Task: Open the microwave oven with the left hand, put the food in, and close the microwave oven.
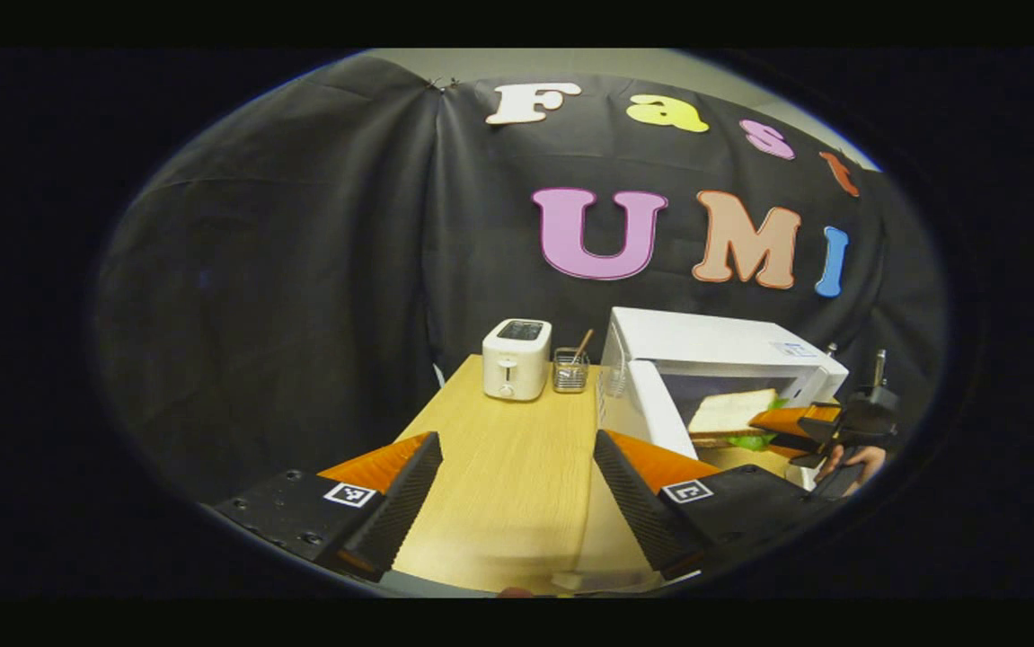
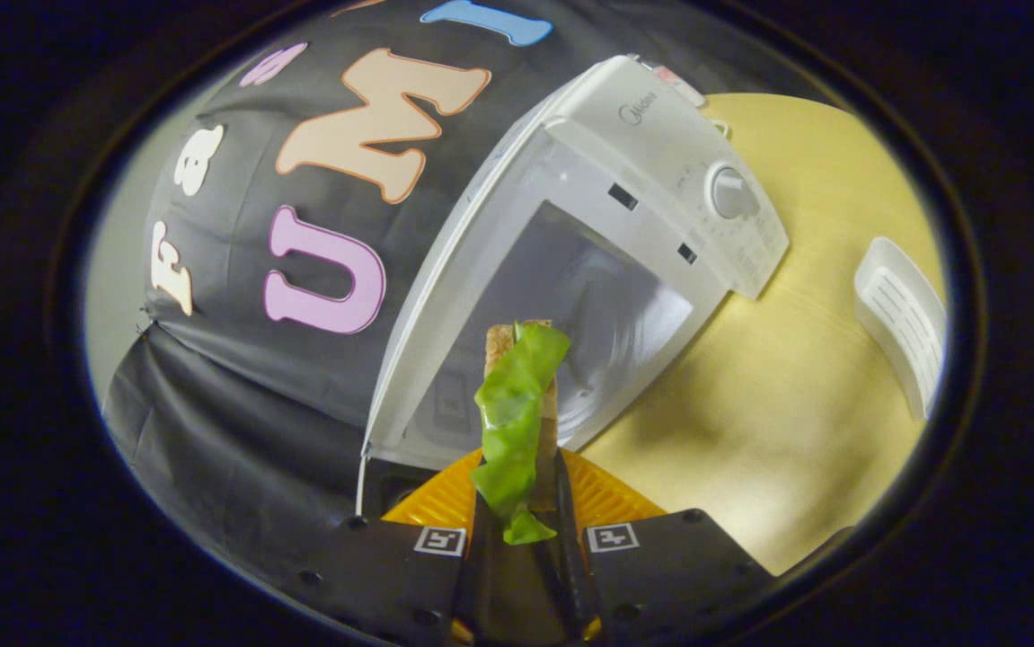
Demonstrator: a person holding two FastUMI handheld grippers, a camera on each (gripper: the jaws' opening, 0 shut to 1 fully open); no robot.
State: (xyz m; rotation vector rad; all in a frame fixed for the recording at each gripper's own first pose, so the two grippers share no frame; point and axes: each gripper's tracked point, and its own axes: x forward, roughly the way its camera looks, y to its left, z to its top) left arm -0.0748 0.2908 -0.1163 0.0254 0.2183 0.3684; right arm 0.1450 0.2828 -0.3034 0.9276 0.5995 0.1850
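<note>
Count on the wooden table [image 1: 499,467]: one microwave oven [image 1: 714,346], door open. One sandwich [image 1: 732,413], with one green lettuce leaf [image 2: 517,422] hanging from it. One toaster [image 1: 517,359]. One small wire basket [image 1: 570,370] holding one stick-like utensil, kind unclear. One white ribbed tray [image 2: 903,323] off to the side. Two grippers: left gripper [image 1: 517,490], right gripper [image 2: 525,539]. One hand [image 1: 858,460] seen behind the far gripper.

On the worktop [image 1: 508,467]: toaster [image 1: 517,359] at the back, wire basket [image 1: 570,370] just right of it, microwave [image 1: 714,346] farther right, door [image 1: 651,418] swung open. Sandwich [image 1: 732,413] before the open cavity, between the right tool's [image 1: 795,431] fingers. Left tool [image 1: 517,499] nearer, above bare worktop.
</note>
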